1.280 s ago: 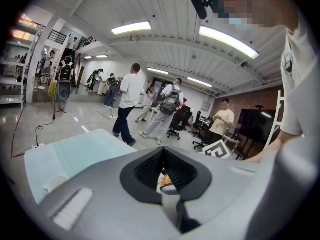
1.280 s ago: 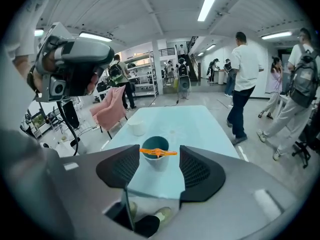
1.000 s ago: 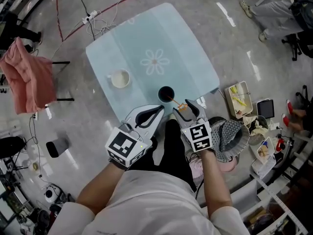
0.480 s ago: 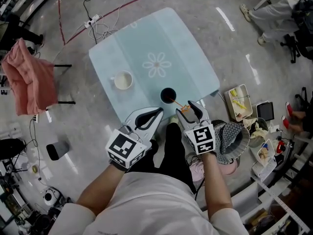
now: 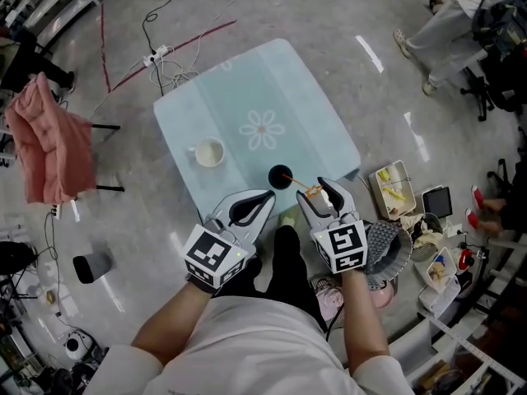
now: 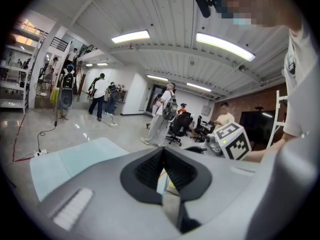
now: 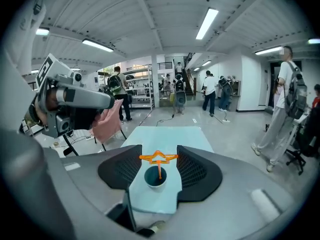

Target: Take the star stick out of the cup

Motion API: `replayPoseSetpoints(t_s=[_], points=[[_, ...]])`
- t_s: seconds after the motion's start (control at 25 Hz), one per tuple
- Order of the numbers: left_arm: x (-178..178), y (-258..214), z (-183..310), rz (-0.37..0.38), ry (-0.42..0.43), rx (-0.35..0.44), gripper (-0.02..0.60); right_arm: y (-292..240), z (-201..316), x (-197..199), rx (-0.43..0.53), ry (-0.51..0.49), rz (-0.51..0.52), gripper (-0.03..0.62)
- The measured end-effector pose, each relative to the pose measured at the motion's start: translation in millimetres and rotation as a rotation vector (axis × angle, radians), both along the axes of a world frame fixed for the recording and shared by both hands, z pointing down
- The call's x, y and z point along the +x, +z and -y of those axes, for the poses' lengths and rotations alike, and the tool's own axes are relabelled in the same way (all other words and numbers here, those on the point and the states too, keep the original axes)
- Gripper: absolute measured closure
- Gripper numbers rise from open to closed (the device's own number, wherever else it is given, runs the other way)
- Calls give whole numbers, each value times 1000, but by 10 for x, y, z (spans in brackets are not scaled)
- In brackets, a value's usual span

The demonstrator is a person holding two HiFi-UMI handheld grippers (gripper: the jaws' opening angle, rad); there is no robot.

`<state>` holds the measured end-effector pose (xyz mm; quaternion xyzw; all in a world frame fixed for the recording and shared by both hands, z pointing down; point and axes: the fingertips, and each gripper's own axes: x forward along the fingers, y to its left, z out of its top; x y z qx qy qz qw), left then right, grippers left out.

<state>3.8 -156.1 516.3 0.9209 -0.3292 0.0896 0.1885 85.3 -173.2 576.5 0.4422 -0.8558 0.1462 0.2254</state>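
Note:
A dark cup [image 5: 281, 175] stands near the front edge of the pale blue table [image 5: 272, 81]. The orange star stick [image 5: 314, 192] leans out of it toward me. In the right gripper view the star [image 7: 158, 157] spans the gap between the two pads, its arms touching both, and its stick runs down into the cup [image 7: 155, 176]. My right gripper [image 5: 317, 192] is shut on the star just above the cup's near side. My left gripper [image 5: 270, 196] hangs beside it off the table's front edge, its tips together and holding nothing [image 6: 163, 151].
A white cup [image 5: 207, 151] sits on the table's left part. A chair draped with pink cloth [image 5: 45, 142] stands to the left, and cables [image 5: 165, 52] lie on the floor behind the table. Crates of clutter [image 5: 395, 179] are at the right. People stand farther off in the hall.
The right jaws have drawn in slightly onto the star. Both grippers and the table sit a little differently in the head view; the stick stays in the cup.

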Motion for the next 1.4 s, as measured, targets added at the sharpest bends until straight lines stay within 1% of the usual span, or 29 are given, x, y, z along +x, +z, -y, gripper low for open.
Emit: replayPoseSetpoints(t_s=[0.2,0.44,0.64,0.92,1.16,1.4], points=[[-45,-223,55,-23,-7,32,577,-402,57,-73,42,-18,-2,365],[-37,-459,94,-42,0,66,577,-903,89,-160,125,-50,-16,365],[-75,-725,151,-56,3,106,577,-1355,129,-228,185,-48,15,365],[-111,-1174,304,-84,-20,168,577,-1963,187,-233,277,-43,48,365],[-146,-1501,368,-99,-29,217,577,-2346,224,-283,345,-41,63,364],[-221,-1758,402,-117,-46,246,576,-2682,243,-333,399,-32,91,364]])
